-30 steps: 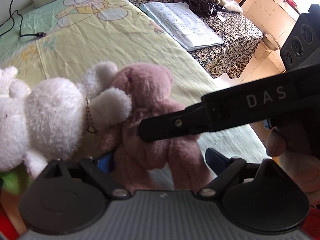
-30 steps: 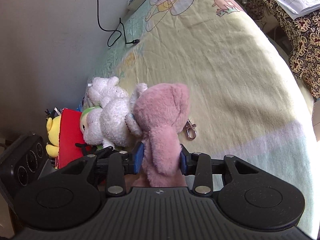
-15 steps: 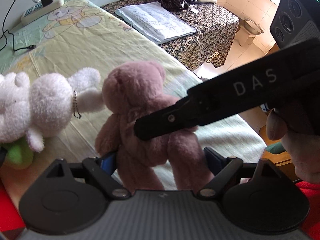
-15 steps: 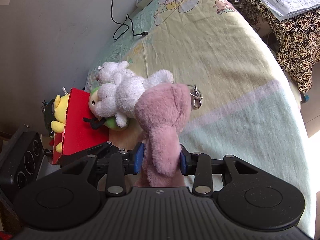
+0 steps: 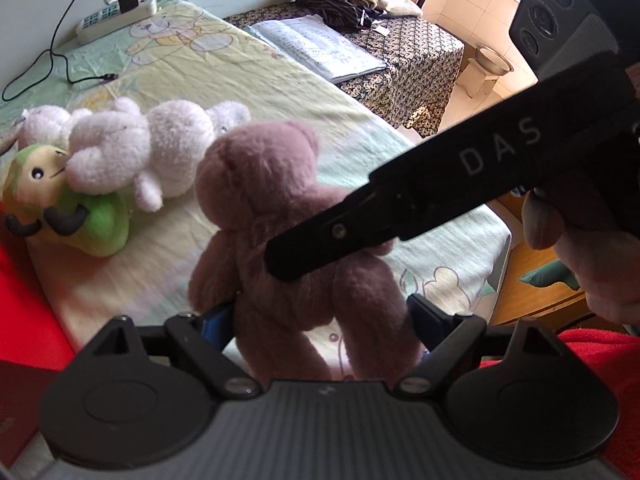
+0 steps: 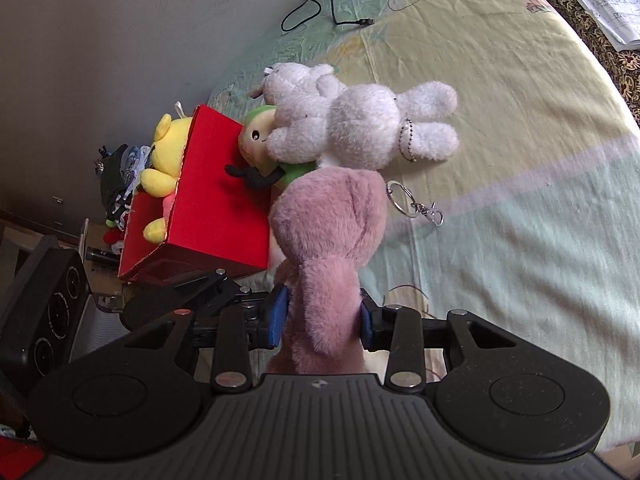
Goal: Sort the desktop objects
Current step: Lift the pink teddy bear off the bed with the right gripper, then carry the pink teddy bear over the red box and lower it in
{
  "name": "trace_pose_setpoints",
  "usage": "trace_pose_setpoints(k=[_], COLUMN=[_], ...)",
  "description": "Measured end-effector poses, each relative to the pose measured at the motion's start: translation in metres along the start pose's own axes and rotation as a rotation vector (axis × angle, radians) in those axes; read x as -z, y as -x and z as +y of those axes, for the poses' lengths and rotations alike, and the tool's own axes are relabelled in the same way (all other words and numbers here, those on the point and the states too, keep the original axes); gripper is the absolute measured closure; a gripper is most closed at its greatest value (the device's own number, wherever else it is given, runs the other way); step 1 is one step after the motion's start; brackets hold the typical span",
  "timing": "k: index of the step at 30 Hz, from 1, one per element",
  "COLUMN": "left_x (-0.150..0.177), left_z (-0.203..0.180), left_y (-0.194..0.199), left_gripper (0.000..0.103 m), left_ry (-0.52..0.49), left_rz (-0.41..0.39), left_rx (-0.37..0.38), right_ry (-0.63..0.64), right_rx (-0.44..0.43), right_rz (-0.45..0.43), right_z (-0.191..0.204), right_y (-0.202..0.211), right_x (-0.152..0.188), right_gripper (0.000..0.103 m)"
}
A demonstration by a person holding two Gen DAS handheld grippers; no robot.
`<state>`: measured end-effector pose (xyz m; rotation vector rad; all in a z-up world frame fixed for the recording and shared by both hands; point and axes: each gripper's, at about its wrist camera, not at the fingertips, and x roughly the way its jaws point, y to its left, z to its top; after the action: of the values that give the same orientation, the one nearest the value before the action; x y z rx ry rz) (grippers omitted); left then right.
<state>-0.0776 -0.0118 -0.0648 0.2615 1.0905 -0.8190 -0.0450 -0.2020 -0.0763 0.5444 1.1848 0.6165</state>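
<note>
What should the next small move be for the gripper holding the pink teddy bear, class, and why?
Probably carry the pink teddy bear left toward the red box. The right gripper is shut on its body and it hangs off the sheet, while a yellow plush already sits in the box. The left gripper only flanks its legs.

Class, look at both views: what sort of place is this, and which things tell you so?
Probably a room in a home: a cartoon-print sheet covers the surface, plush toys lie on it, and clothes are piled on a patterned cloth behind.

Black tongs [image 5: 316, 320] with blue pads [image 6: 277, 317], silver screws, "DAS" lettering.
</note>
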Motion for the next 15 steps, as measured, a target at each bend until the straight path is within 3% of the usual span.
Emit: trace_pose_setpoints(k=[15], left_x=[0.067], left_z=[0.079], left_y=[0.11], left_gripper=[0.016], left_ry=[-0.016], left_rz=[-0.11], left_rx=[0.045], right_ry=[0.069], right_rx=[-0.019], right_rz=[-0.055], right_z=[0.122], right_y=[-0.038], right_x=[0.028], right_gripper=[0.065])
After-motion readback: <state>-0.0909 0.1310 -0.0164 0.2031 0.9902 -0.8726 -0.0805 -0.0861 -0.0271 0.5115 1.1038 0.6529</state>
